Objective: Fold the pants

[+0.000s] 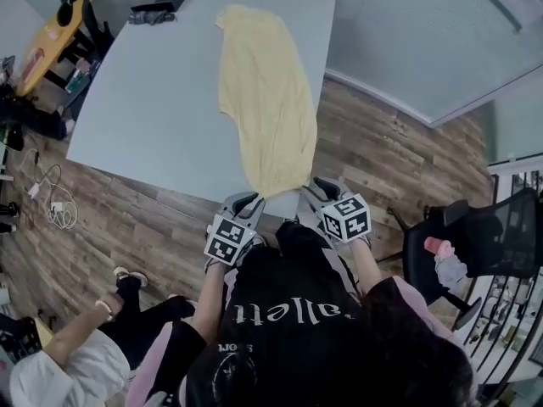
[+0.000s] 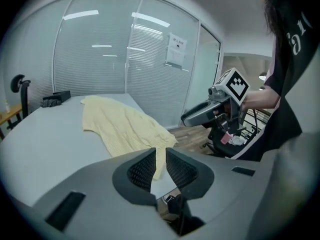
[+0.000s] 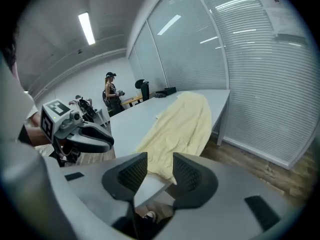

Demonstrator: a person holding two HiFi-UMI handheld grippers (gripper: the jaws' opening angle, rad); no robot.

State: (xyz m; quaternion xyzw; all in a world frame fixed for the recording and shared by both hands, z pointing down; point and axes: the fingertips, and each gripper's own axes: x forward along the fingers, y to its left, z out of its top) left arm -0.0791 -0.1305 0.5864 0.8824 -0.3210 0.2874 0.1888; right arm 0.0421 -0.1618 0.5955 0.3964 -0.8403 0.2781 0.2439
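Observation:
Pale yellow pants (image 1: 267, 100) lie lengthwise on the grey table (image 1: 144, 108), and their near end hangs over the front edge. My left gripper (image 1: 246, 202) hovers at that edge just left of the hanging end. Its jaws stand almost together with only a thin slit, and nothing is pinched between them (image 2: 160, 156). My right gripper (image 1: 322, 189) is just right of the same end, open, with the cloth (image 3: 182, 124) lying beyond its fingertips (image 3: 160, 166). Each gripper view shows the other gripper: the right gripper (image 2: 200, 115) in one, the left gripper (image 3: 92, 139) in the other.
Black items (image 1: 161, 2) sit at the table's far left corner. A black mesh chair (image 1: 501, 227) stands to my right. A person (image 1: 76, 363) sits on the wooden floor at lower left, near loose cables (image 1: 51, 202). Another person (image 3: 111, 91) stands at a desk beyond the table.

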